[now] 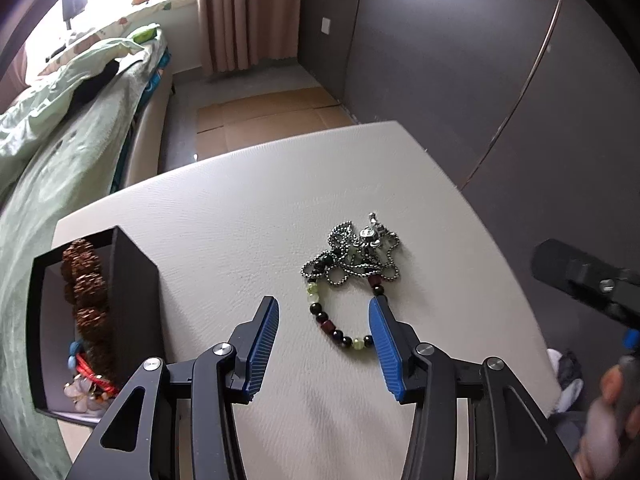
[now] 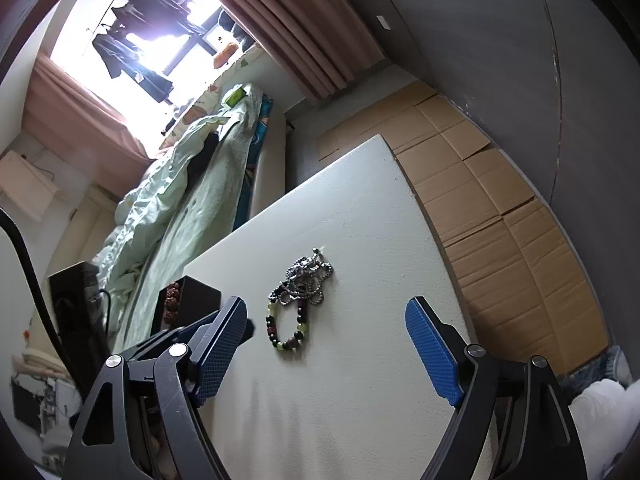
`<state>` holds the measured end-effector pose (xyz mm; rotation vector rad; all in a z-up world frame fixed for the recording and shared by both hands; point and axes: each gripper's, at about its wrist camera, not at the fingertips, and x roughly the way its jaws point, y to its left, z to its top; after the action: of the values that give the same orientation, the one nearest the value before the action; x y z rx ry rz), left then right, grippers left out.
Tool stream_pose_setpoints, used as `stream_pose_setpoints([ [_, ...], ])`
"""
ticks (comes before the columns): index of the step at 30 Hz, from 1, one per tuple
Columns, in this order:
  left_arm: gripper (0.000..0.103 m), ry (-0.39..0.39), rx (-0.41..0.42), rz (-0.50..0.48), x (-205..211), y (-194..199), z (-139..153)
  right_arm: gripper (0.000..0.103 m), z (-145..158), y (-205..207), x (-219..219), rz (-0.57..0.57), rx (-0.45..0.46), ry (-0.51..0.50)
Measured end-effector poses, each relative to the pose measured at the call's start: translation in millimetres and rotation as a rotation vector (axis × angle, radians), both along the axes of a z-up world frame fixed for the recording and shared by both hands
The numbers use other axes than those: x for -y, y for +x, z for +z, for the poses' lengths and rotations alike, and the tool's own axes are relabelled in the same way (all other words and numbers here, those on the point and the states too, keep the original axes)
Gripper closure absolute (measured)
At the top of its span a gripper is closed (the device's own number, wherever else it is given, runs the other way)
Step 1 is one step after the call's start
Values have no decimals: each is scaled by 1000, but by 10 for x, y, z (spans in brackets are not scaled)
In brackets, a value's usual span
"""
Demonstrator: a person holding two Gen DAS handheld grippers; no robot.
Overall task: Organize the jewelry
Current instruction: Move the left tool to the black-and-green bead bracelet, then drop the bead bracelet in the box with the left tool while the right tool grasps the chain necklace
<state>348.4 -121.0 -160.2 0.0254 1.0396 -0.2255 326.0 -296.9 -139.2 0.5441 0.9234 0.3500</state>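
Observation:
A beaded bracelet (image 1: pixel 335 326) with black, dark red and pale green beads lies on the white table (image 1: pixel 248 216). A silver chain necklace with a pendant (image 1: pixel 360 256) lies heaped on its far end. My left gripper (image 1: pixel 324 308) is open, its blue pads either side of the bracelet's near part, the right pad touching the beads. A black open box (image 1: pixel 100 320) at the left holds brown bead strings and a red cord piece. My right gripper (image 2: pixel 326 312) is open and empty, above the table near the bracelet (image 2: pixel 286 328) and chain (image 2: pixel 306 278); the box (image 2: pixel 188 300) is at its left.
A bed with a green quilt (image 1: pixel 60 152) runs along the table's left side. Flattened cardboard (image 2: pixel 500 200) covers the floor beyond and right of the table. Dark wardrobe doors (image 1: pixel 480 60) stand at the right. The right gripper's body (image 1: pixel 584 280) and hand show at the left view's right edge.

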Motion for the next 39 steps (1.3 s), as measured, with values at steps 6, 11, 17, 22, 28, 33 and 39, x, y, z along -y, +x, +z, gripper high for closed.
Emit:
stream_pose_setpoints([
  [6, 64, 61, -10, 32, 41, 94, -175, 29, -31, 6, 82, -20, -8, 2],
  [11, 94, 76, 7, 7, 63, 77, -217, 30, -52, 31, 98, -19, -12, 13],
  [17, 95, 44, 31, 4, -40, 28, -117, 31, -46, 94, 2, 1, -16, 23],
  [22, 95, -4, 85, 7, -170, -44, 158, 32, -57, 136, -96, 14, -25, 15],
  [28, 95, -44, 150, 12, -320, -149, 506, 33, -81, 212, -230, 26, -34, -2],
  [33, 95, -58, 192, 33, -485, -212, 716, 38, -146, 336, -458, 48, -57, -40],
  [39, 95, -73, 219, 62, -753, -257, 912, 41, -244, 474, -729, 45, -73, -136],
])
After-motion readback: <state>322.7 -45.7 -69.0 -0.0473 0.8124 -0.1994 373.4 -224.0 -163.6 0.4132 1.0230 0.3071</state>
